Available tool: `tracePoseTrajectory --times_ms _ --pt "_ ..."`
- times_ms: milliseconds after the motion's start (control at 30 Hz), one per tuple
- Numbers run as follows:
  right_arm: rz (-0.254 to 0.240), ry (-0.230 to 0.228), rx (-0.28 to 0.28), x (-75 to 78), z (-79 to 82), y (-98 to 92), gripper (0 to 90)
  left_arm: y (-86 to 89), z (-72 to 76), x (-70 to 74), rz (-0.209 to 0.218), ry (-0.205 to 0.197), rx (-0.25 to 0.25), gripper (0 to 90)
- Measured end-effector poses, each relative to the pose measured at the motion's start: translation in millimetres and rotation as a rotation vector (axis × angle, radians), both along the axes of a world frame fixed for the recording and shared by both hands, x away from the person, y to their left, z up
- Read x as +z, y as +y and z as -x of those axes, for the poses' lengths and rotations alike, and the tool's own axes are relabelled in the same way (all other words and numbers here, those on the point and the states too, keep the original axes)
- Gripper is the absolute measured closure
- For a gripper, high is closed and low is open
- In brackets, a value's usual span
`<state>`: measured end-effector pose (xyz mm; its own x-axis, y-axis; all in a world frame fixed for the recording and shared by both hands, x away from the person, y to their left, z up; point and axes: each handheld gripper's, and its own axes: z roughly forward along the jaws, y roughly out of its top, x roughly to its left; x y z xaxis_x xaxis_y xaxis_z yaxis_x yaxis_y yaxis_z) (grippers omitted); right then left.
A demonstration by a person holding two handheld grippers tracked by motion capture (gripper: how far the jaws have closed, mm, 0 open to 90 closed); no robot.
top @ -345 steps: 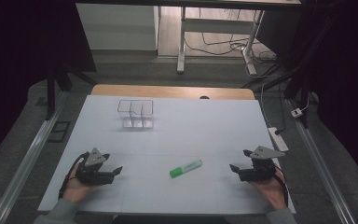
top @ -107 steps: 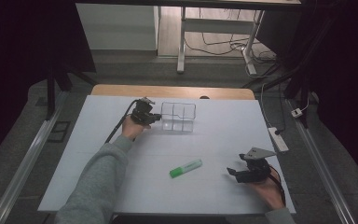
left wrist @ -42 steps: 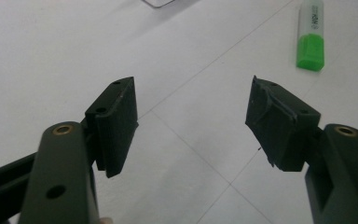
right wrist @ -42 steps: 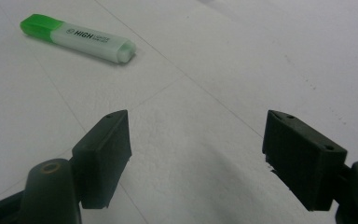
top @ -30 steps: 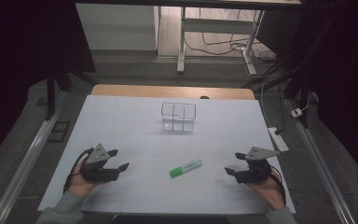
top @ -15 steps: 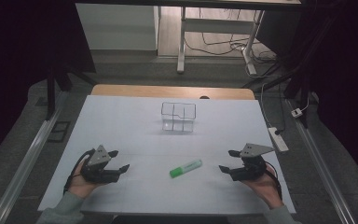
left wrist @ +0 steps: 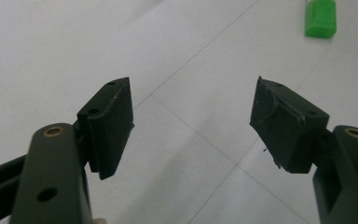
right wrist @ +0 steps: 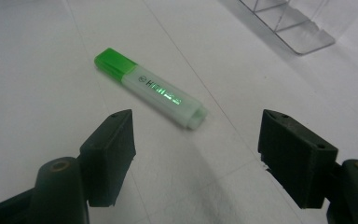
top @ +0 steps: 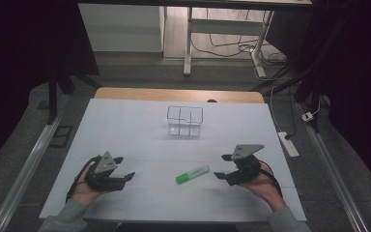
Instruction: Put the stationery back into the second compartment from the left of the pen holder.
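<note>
A white table (top: 125,130) sits in a dim room. A clear divided organizer (top: 185,121) stands toward 12 o'clock. The left gripper (top: 121,176) at 8 and right gripper (top: 221,166) at 4 both gape, empty. The green highlighter (top: 192,174) lies between them, just beside the right gripper.

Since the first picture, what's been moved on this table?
The clear divided box was shifted rightward by the left gripper, which is back near the person, jaws open. The right gripper edged toward the green highlighter, jaws open. The highlighter stayed put.
</note>
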<state>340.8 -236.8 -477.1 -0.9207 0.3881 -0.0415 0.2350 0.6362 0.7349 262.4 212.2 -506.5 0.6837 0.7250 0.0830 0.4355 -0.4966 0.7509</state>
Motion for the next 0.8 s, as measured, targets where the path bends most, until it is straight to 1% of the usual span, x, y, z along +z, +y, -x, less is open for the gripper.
tracePoseTrajectory --times_ms 33,200,267,367,500,567,800 --pt "-0.006 0.002 0.008 0.4 -1.2 1.5 26.6 0.4 0.0 -0.1 -0.001 0.001 0.000 29.7" --pt "-0.004 0.009 0.027 3.8 -5.5 10.4 26.4 1.6 -0.6 0.1 0.004 -0.002 0.006 29.7" --pt "-0.002 0.004 0.047 5.6 -6.8 16.1 26.4 1.4 -0.8 -0.7 0.001 0.002 0.002 29.6" --pt "0.011 0.006 0.075 6.7 -9.4 25.4 26.2 0.7 -0.9 -1.6 -0.006 0.004 0.002 29.5" --pt "0.029 0.008 0.112 8.1 -12.1 37.5 26.1 -0.9 -1.1 -1.6 -0.004 0.005 -0.001 29.3" --pt "0.031 0.017 0.122 7.4 -13.6 42.1 25.9 -2.3 -1.0 -2.0 -0.009 0.005 -0.004 29.3" --pt "0.069 0.036 0.174 5.4 -14.8 56.2 25.9 -1.2 -0.7 -2.5 -0.006 0.004 -0.016 29.2"
